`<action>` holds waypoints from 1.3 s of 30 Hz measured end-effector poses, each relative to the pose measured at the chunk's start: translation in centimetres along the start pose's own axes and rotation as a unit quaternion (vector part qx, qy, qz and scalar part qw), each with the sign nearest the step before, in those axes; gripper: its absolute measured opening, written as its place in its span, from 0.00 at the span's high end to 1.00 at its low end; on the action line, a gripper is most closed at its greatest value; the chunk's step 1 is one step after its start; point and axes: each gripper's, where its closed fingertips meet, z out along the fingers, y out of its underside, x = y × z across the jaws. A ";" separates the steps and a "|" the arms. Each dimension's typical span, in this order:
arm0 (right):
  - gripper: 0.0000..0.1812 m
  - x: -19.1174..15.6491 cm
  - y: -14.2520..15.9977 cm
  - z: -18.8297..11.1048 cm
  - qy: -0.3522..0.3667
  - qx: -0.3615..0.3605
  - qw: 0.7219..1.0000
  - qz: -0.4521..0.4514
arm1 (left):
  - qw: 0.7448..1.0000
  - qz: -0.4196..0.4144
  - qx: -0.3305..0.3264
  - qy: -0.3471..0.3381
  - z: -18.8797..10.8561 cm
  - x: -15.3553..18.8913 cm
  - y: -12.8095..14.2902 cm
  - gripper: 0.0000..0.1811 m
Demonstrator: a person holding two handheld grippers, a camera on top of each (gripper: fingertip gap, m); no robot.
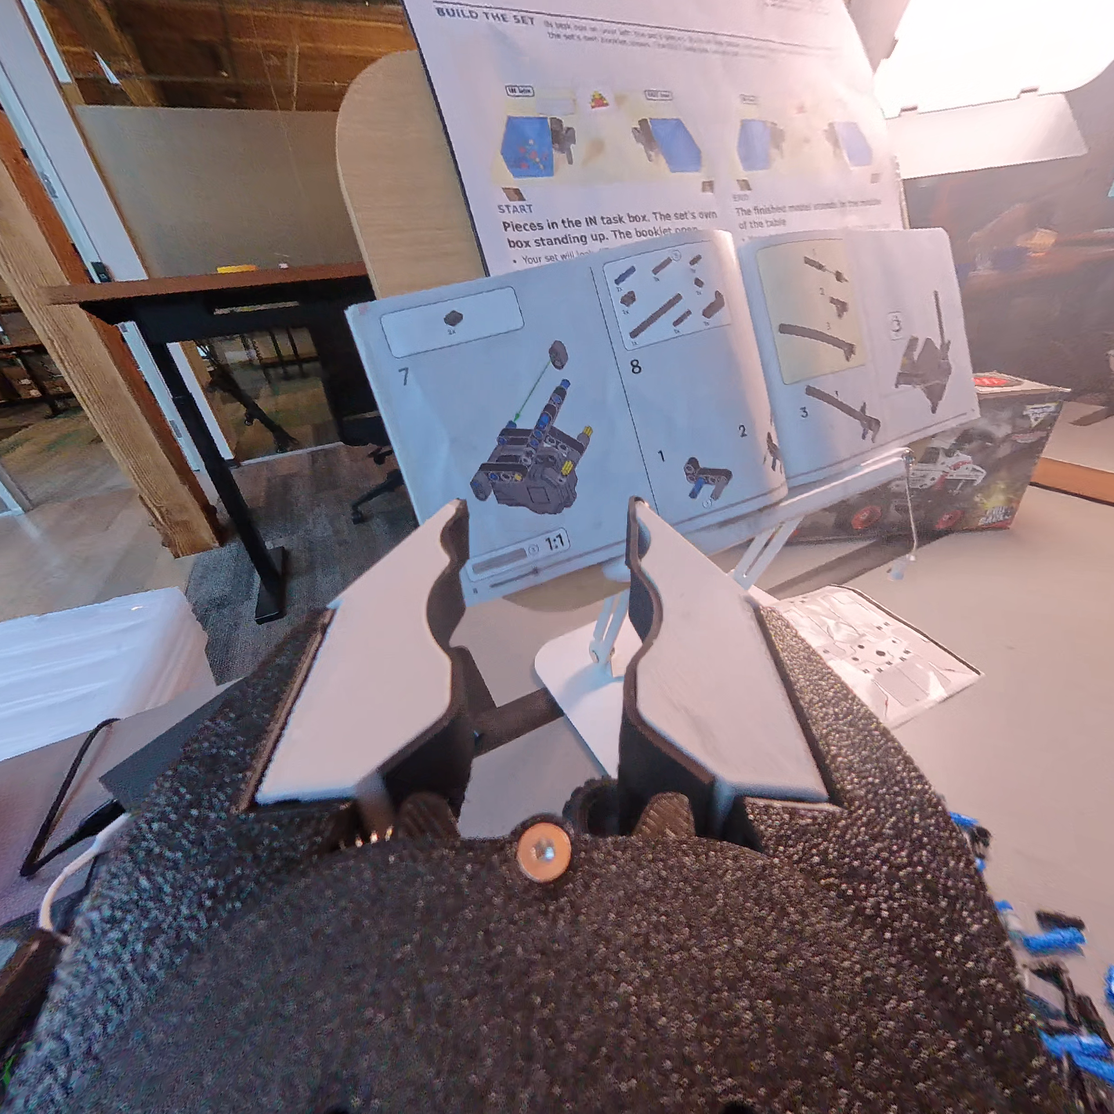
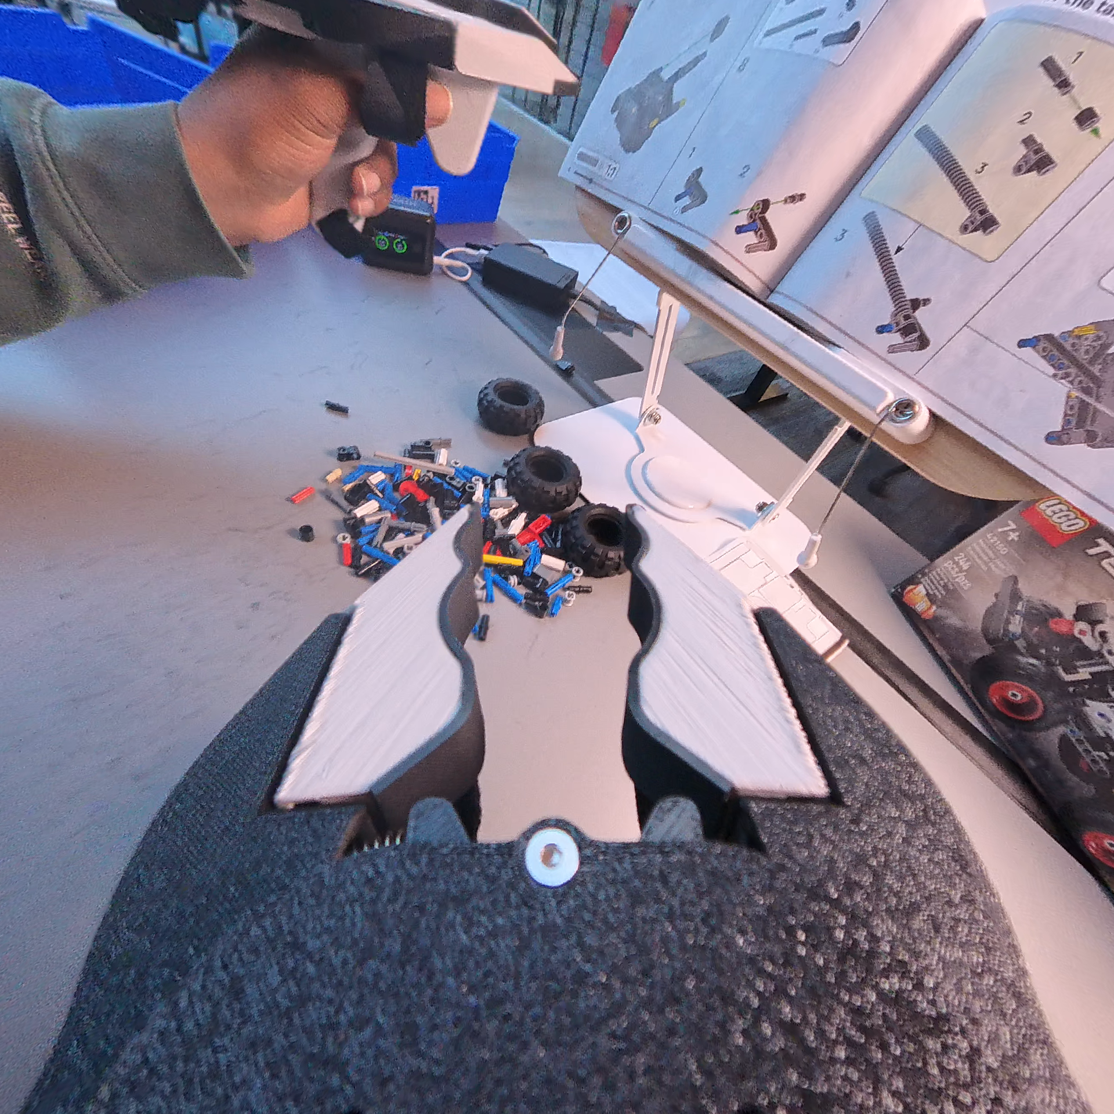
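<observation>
My left gripper (image 1: 545, 509) is open and empty, raised above the table and pointed at an open instruction booklet (image 1: 518, 410) on a white stand (image 1: 579, 681). My right gripper (image 2: 551, 515) is open and empty, hovering low over a pile of small blue, black, grey and red building pieces (image 2: 422, 512). Three black rubber tyres (image 2: 542, 479) lie at the pile's right edge, the nearest one (image 2: 597, 536) just beyond my right fingertips. The left gripper (image 2: 458, 78), held in a person's hand (image 2: 271, 138), shows at the top left of the right wrist view.
The toy set's box (image 2: 1025, 651) lies right of the stand; it also shows in the left wrist view (image 1: 976, 458). A sticker sheet (image 1: 868, 645) lies by the stand base. Blue bins (image 2: 458, 175) and black electronic boxes (image 2: 401, 238) sit at the far table end. A large printed poster (image 1: 651, 132) stands behind the booklet. Tip to tip, the grippers are about 25 cm apart.
</observation>
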 end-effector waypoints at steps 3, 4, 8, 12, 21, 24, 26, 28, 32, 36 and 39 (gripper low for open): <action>0.75 0.3 0.8 0.8 0.012 0.013 1.000 -0.006 | 1.000 -0.006 0.007 0.001 2.3 0.2 -0.1 0.72; 0.75 0.4 1.4 0.9 0.016 0.012 1.000 -0.007 | 1.000 -0.005 0.009 0.002 2.9 0.3 0.0 0.72; 0.76 1.2 3.8 0.9 0.031 -0.001 1.000 0.004 | 1.000 0.015 -0.001 -0.023 4.6 -0.1 1.2 0.72; 0.77 2.3 4.8 0.4 0.042 0.001 0.999 0.027 | 0.997 0.055 0.006 -0.050 4.8 -0.7 1.5 0.75; 0.82 2.4 4.6 -0.1 0.032 0.025 0.997 0.061 | 0.996 0.074 0.003 -0.040 4.5 -1.0 1.8 0.77; 0.82 1.8 4.8 0.0 0.013 0.019 0.998 0.064 | 0.997 0.065 -0.004 -0.028 4.4 -1.0 1.8 0.77; 0.82 1.4 4.7 -0.1 0.004 0.019 0.998 0.056 | 0.998 0.062 -0.006 -0.021 4.4 -0.9 1.9 0.76; 0.82 0.6 4.6 -0.3 -0.015 0.016 0.999 0.038 | 0.998 0.061 -0.009 -0.016 4.4 -0.8 1.9 0.75; 0.82 -0.7 4.2 -0.7 -0.049 0.023 0.998 0.023 | 0.998 0.063 -0.013 -0.012 4.4 -0.7 2.1 0.76; 0.82 -1.0 4.3 -0.8 -0.057 0.024 0.998 0.026 | 0.998 0.066 -0.015 -0.011 4.4 -0.5 2.2 0.75; 0.82 -1.1 4.7 -0.5 -0.057 0.017 0.998 0.025 | 0.997 0.069 -0.016 -0.011 4.4 -0.4 2.3 0.75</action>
